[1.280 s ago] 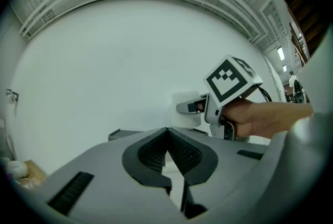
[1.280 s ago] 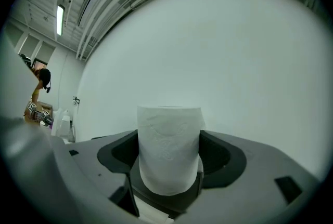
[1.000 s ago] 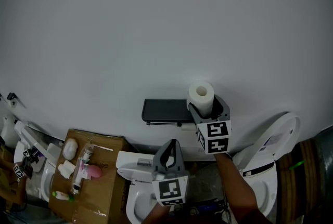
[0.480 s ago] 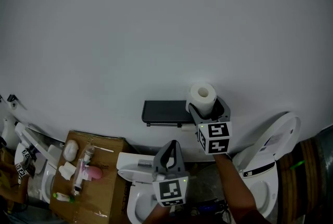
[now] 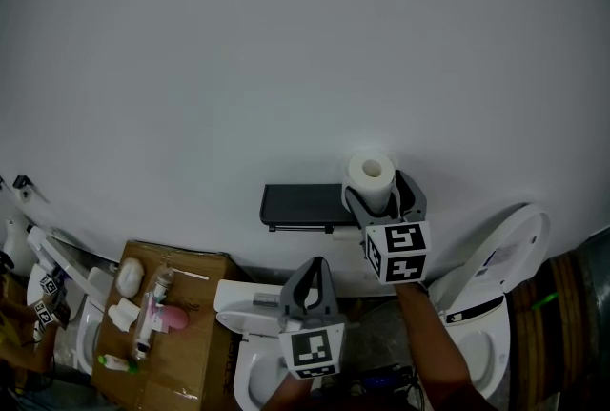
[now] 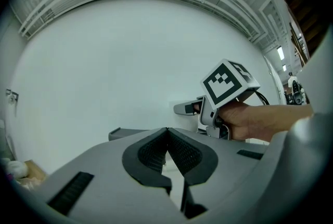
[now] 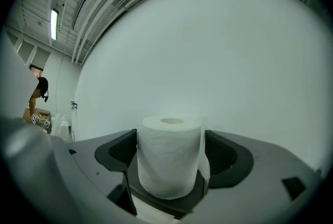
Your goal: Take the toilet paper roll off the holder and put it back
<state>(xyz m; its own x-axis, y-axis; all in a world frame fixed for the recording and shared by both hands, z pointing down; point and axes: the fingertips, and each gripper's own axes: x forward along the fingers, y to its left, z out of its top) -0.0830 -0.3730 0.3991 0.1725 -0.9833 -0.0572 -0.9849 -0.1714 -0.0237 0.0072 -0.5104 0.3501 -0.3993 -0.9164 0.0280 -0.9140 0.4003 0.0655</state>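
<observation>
The white toilet paper roll (image 5: 370, 178) stands upright at the right end of the black wall holder (image 5: 300, 204). My right gripper (image 5: 379, 192) is around it and its jaws are opening. In the right gripper view the roll (image 7: 167, 158) stands on a dark ledge between the pads. The left pad lies against it, while the right pad stands a little off behind a loose flap of paper. My left gripper (image 5: 314, 266) hangs lower, below the holder. Its jaws (image 6: 167, 132) are shut with nothing between them.
A cardboard box (image 5: 195, 357) with several toiletries lies at the lower left. A white toilet bowl (image 5: 250, 342) is under the left gripper, and another toilet with its lid raised (image 5: 496, 276) stands to the right. A person (image 7: 39, 90) stands far off to the left.
The right gripper's jaws have widened and its right jaw has drawn away from the roll. The roll stays at the holder's right end. The left gripper has not moved.
</observation>
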